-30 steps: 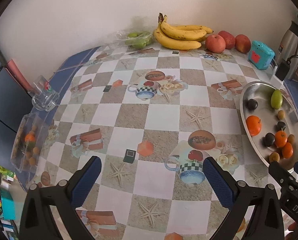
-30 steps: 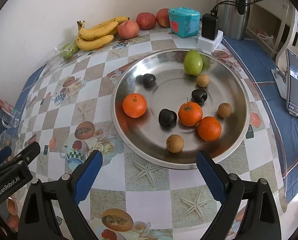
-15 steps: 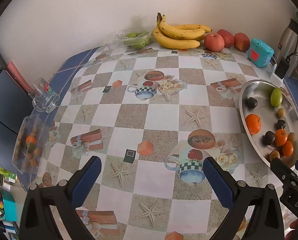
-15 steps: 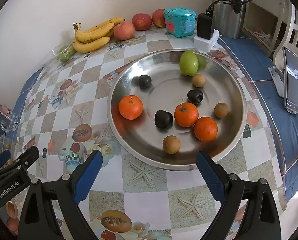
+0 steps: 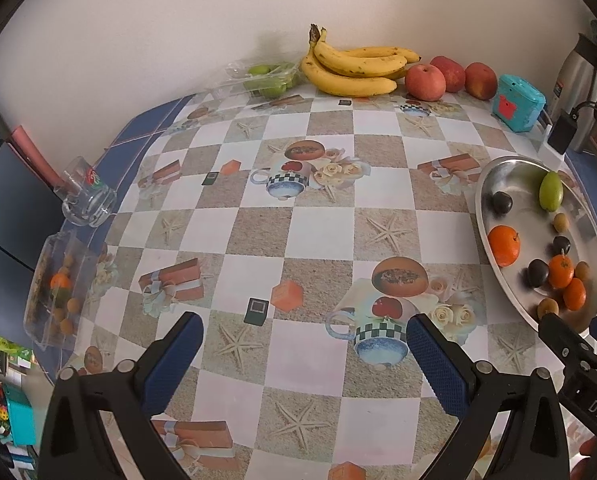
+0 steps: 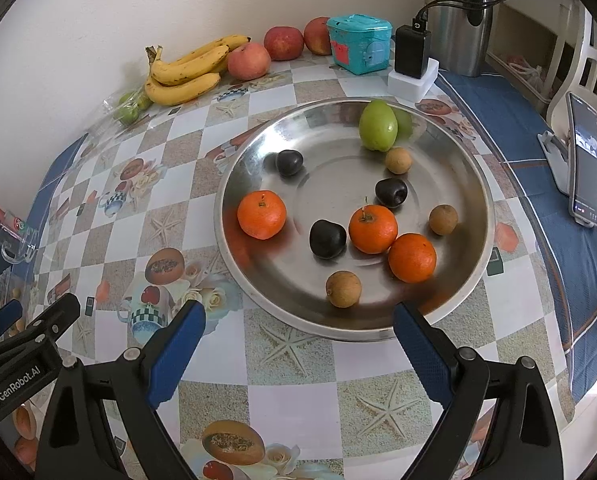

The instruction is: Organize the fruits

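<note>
Both the left gripper (image 5: 304, 344) and right gripper (image 6: 298, 330) gape wide, empty, near the steel tray (image 6: 474, 184) of fruit.

A round silver metal plate (image 6: 472, 184) is showing three orange mandarins (image 6: 261, 214), three glossy black plums (image 6: 327, 238), three tan-brown longans (image 6: 343, 289) and one light green pear-shaped fruit (image 6: 377, 125); the checked beige-and-white tablecloth (image 5: 298, 224) is displaying starfish, teacup and gift-box prints; yellow bananas (image 5: 354, 68), red apples (image 5: 425, 82) and a turquoise box (image 5: 518, 103) are lining the cream wall (image 5: 178, 20).
</note>
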### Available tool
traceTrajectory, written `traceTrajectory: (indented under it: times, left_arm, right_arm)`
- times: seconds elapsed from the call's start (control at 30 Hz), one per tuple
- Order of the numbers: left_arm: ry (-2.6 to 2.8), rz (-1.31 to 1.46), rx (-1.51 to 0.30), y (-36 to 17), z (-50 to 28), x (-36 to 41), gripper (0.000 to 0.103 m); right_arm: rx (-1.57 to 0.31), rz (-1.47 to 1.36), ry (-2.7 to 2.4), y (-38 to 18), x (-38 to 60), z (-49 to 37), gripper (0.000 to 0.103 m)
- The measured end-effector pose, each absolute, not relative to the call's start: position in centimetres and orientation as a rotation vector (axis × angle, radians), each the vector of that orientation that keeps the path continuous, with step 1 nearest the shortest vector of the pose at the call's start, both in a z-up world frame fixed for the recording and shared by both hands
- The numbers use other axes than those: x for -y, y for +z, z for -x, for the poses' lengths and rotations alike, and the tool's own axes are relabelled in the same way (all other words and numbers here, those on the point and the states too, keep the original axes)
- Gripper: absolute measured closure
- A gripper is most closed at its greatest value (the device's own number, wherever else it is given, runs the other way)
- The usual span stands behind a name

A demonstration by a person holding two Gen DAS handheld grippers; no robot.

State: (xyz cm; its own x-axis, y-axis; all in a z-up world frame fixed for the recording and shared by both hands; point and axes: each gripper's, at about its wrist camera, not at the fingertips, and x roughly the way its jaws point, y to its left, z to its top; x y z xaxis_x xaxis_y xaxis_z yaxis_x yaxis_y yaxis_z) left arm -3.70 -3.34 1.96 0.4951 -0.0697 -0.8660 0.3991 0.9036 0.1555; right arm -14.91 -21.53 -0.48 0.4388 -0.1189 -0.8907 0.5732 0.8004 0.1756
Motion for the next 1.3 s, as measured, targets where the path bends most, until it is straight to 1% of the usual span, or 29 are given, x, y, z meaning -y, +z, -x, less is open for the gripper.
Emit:
traceTrajectory:
  times: [1.3]
  left_arm:
    - [-0.296,-0.352,-1.036,1.67,3.54,3.23,0.0]
  right_arm:
    - [-1.05,-0.496,-0.448,-0.68,21.48,14.81,0.008]
